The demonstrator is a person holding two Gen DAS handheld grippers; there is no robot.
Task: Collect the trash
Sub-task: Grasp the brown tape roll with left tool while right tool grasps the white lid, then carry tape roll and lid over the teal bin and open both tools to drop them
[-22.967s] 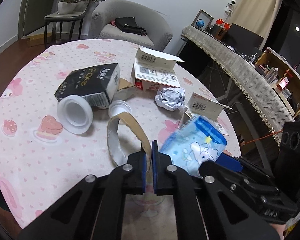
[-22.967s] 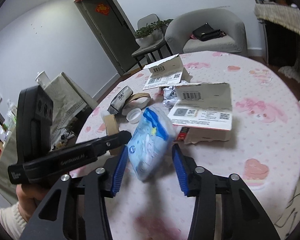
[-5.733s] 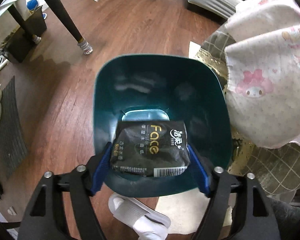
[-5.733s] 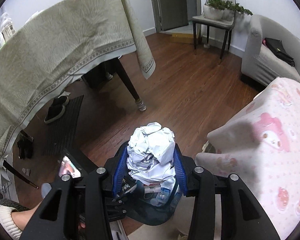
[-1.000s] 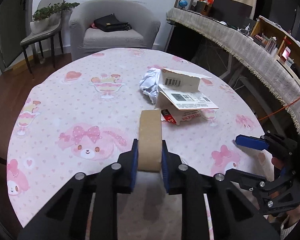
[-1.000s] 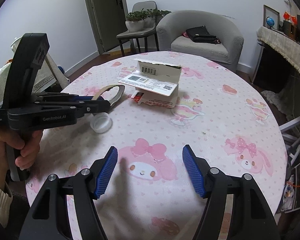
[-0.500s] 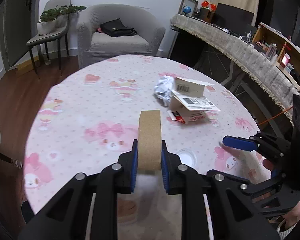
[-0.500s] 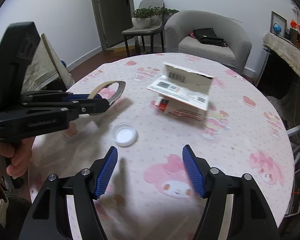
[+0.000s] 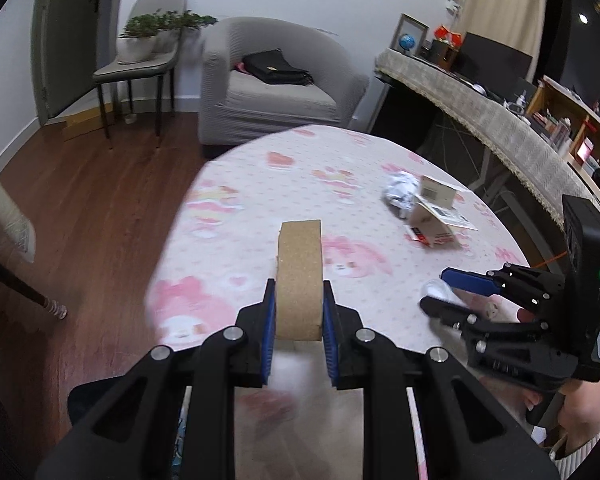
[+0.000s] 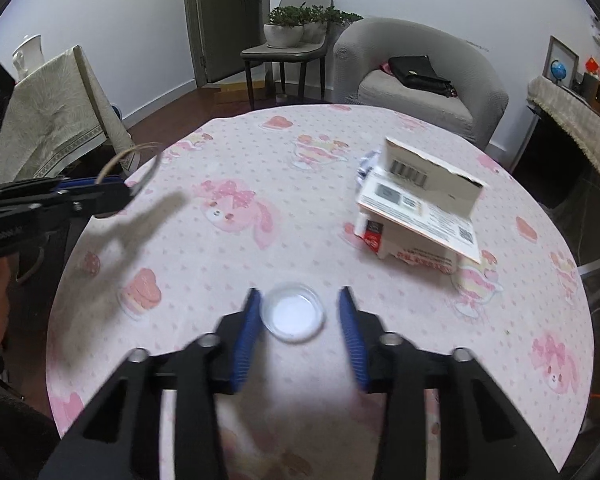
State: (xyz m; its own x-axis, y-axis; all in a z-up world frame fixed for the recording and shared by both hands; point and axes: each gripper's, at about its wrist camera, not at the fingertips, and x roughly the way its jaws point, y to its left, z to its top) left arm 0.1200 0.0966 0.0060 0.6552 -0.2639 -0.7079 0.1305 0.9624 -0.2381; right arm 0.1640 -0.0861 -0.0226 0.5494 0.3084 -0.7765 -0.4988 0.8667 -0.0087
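White plastic lid (image 10: 293, 316) lies flat on the pink-patterned tablecloth (image 10: 228, 264), near the table's front edge, directly between the blue pads of the right gripper (image 10: 298, 334). Round, so no long axis to line up with; the fingers straddle it left and right. The left pad (image 10: 247, 332) sits against or just beside the rim, while a gap shows on the right side. The jaws have just been closing, with the lid between them, and the pads do not yet appear to pinch it.

The left gripper (image 9: 298, 334) is well apart, off toward the left table edge, its pads pressed on a brown cardboard ring (image 9: 300, 276) held upright and off the table. The right hand is clearly the nearer to the lid.

Farther back: torn cardboard box (image 10: 420, 216) with a crumpled paper ball (image 9: 400, 194) just behind it.

Against half a second earlier: the right fingers then stood wide with the lid ahead of them and outside the gap; the left hand held the ring the same way.
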